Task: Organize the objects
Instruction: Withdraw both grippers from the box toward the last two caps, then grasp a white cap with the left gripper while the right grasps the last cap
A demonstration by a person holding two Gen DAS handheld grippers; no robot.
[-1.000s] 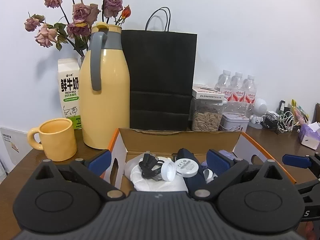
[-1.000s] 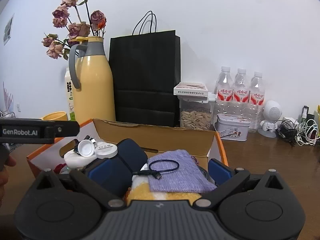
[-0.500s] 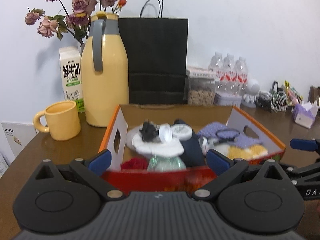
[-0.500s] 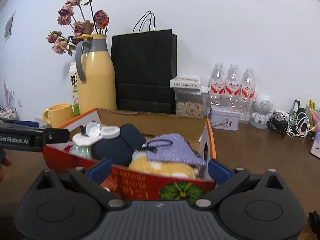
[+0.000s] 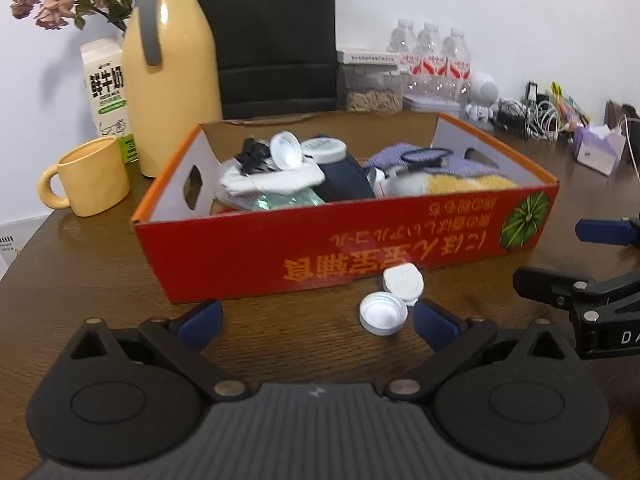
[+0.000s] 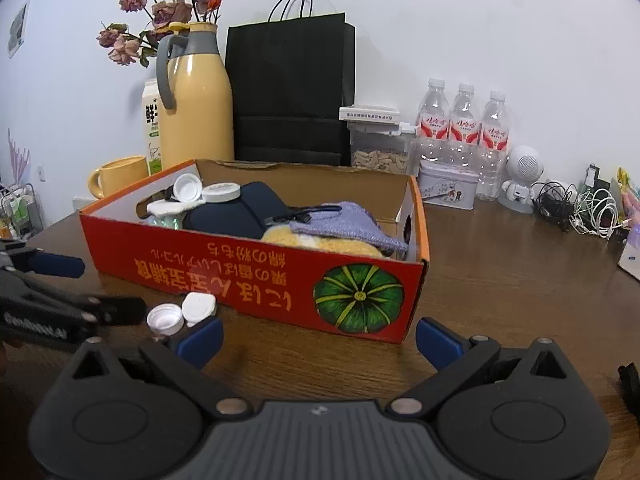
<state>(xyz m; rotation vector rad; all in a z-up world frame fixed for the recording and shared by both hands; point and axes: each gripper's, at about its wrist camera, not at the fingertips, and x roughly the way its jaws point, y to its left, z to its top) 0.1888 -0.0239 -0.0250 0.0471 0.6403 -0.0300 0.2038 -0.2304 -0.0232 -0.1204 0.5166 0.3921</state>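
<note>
While both our grippers, left (image 5: 316, 316) and right (image 6: 318, 334), hover with jaws apart and empty, the red box (image 5: 344, 236) sits on the desk (image 5: 80, 280) at twelve o'clock, two white caps (image 5: 383, 314) just before it.

Both wrist views sit low over the dark wooden surface (image 5: 80, 280), facing the white back wall. The left view looks from left of the red cardboard box (image 5: 344, 236), the right view from its right; both share it and two white plastic caps (image 6: 180, 314) nearby.
</note>
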